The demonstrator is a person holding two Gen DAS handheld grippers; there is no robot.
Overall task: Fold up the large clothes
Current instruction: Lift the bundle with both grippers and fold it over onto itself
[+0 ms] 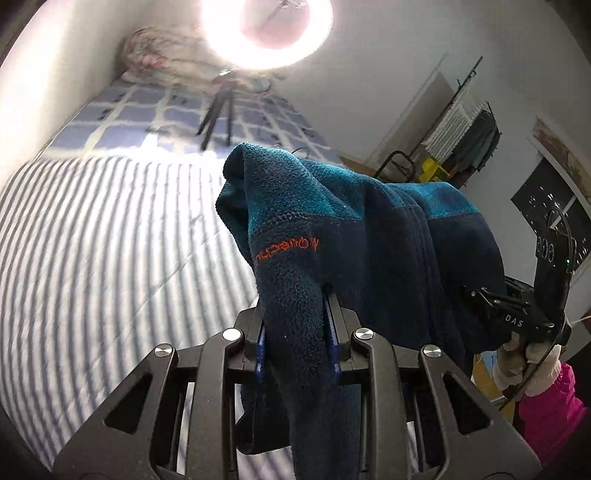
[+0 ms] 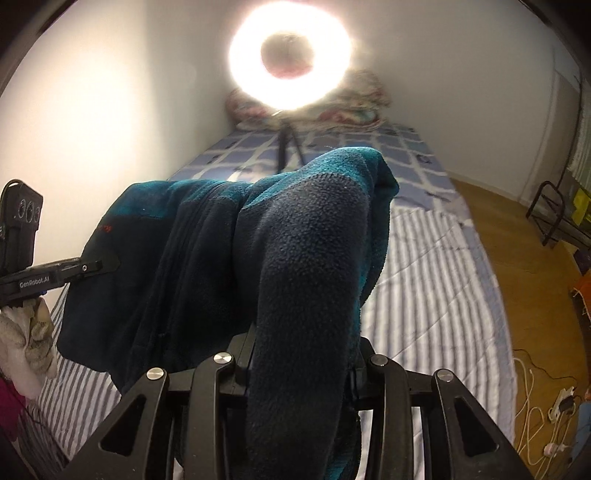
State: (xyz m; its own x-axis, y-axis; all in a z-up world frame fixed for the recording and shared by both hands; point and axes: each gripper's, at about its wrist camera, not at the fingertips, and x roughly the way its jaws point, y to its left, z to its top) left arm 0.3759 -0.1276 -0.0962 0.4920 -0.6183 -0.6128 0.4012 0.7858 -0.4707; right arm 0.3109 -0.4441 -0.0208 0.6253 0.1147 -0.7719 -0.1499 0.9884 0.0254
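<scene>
On the left, the left gripper (image 1: 297, 332) pinches a thick roll of the navy and teal fleece jacket (image 1: 351, 236); its jaws are closed onto the cloth, which bulges out above and hangs below them. To the right, the right gripper (image 2: 301, 354) has its jaws clamped on another fat fold of the same jacket. The garment hangs between the two, lifted clear above the striped bedspread (image 1: 110, 240), with nothing of it visibly resting on the bed.

What could go wrong, I'd judge: both grips are on bunched rolls rather than flat edges, so a layer could slide out as the jacket is spread, and the heavy fleece would drop in a heap. The two hands are also close together, so the jacket may stay crumpled instead of opening out. The ring light (image 1: 266, 29) on its tripod (image 1: 218, 114) stands on the bed ahead; a wide swing of the cloth could catch it.

The left wrist view shows the orange stitched logo (image 1: 288, 249) and, far right, a gloved hand (image 1: 524, 365) with a pink sleeve (image 1: 550, 406) holding the other tool. The right wrist view instead shows the wooden floor (image 2: 517, 258) with cables (image 2: 535, 387) beside the bed, and the gloved left hand (image 2: 29, 332).
</scene>
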